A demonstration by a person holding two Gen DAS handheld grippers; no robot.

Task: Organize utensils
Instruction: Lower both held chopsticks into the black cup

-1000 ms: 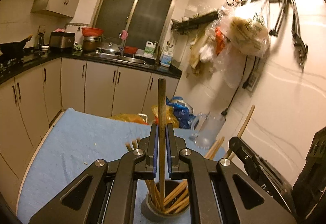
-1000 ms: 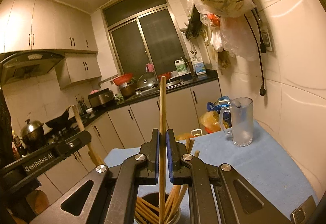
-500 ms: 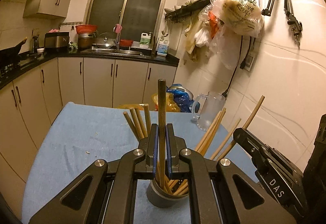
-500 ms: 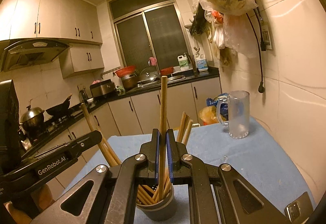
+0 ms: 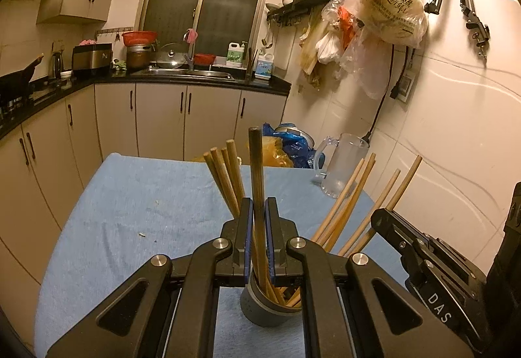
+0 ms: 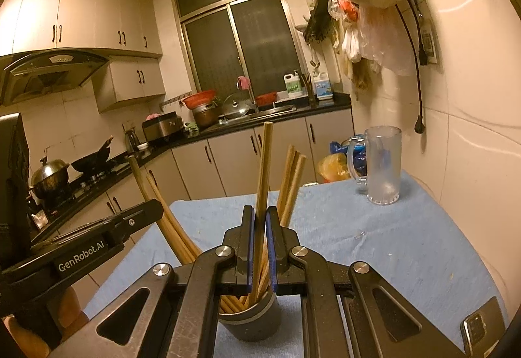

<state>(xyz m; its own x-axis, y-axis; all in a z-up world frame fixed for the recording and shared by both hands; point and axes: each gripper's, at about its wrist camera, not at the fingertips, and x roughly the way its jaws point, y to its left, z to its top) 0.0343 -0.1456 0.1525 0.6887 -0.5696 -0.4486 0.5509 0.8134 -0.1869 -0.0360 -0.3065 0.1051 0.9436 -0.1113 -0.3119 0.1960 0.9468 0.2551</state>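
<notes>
Jaws of the left hand-held gripper (image 5: 259,211) are pinching one dark chopstick (image 5: 256,169) upright, its lower end dipping into the grey holder (image 5: 260,309). Beside it, the right hand-held gripper (image 6: 259,218) is clamping a paler chopstick (image 6: 264,169) over that same holder (image 6: 254,322), where more chopsticks (image 5: 345,208) are fanning out. Everything is sitting on the blue-clothed bench (image 5: 146,195), a frosted glass mug (image 6: 381,169) standing well apart at the far corner.

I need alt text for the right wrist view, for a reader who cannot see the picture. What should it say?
The right hand-held gripper is shut on one upright wooden chopstick, its lower end in a grey cup already full of chopsticks, on a blue tablecloth. The left hand-held gripper reaches in from the left; a frosted glass mug stands behind, with kitchen cabinets beyond.
</notes>
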